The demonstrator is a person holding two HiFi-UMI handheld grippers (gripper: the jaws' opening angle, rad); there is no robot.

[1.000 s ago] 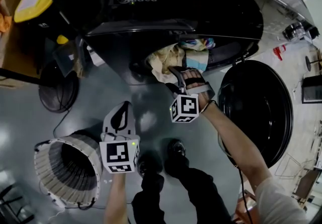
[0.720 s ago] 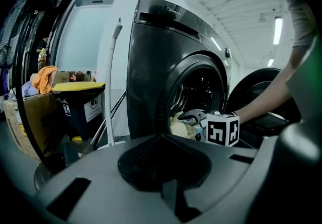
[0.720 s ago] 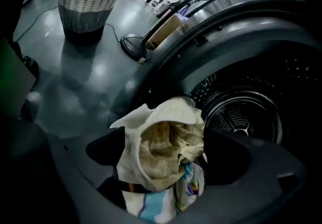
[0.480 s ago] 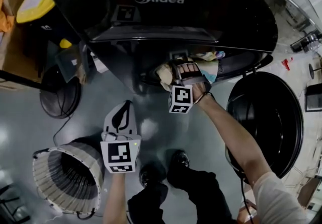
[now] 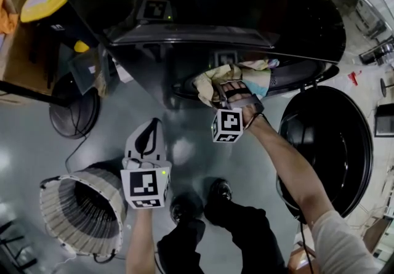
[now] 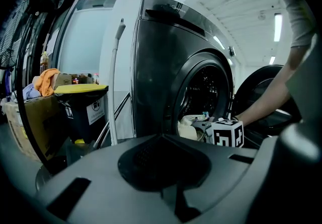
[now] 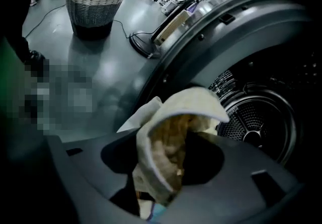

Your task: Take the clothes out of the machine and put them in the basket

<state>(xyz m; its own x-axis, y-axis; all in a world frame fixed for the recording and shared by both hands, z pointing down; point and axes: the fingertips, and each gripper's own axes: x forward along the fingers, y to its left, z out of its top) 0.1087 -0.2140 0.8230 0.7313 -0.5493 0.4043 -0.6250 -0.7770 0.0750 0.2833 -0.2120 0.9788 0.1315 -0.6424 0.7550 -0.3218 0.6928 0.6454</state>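
**Clothes at drum mouth, right gripper on cream cloth**

Clothes (image 5: 241,73): a small heap, cream with some pale blue, lying in the open mouth of the machine (image 5: 203,14). Part of the heap spills over the lower rim. None in the basket (image 5: 80,208).

Right gripper (image 5: 217,90): reached into the opening, pointing down into the heap. Its jaws have just been closing and now pinch a fold of cream cloth (image 7: 171,132). In the right gripper view the cloth bunches up between the jaws and hides their tips. The perforated drum (image 7: 256,122) shows behind it.

Left gripper (image 5: 154,124): jaws pressed together, nothing between them. It hangs above the floor (image 5: 37,143), just beside the basket's rim and well apart from the machine's opening.

Basket: white woven, upright on the floor at the person's left.

Door (image 5: 326,143): swung fully open at the person's right.
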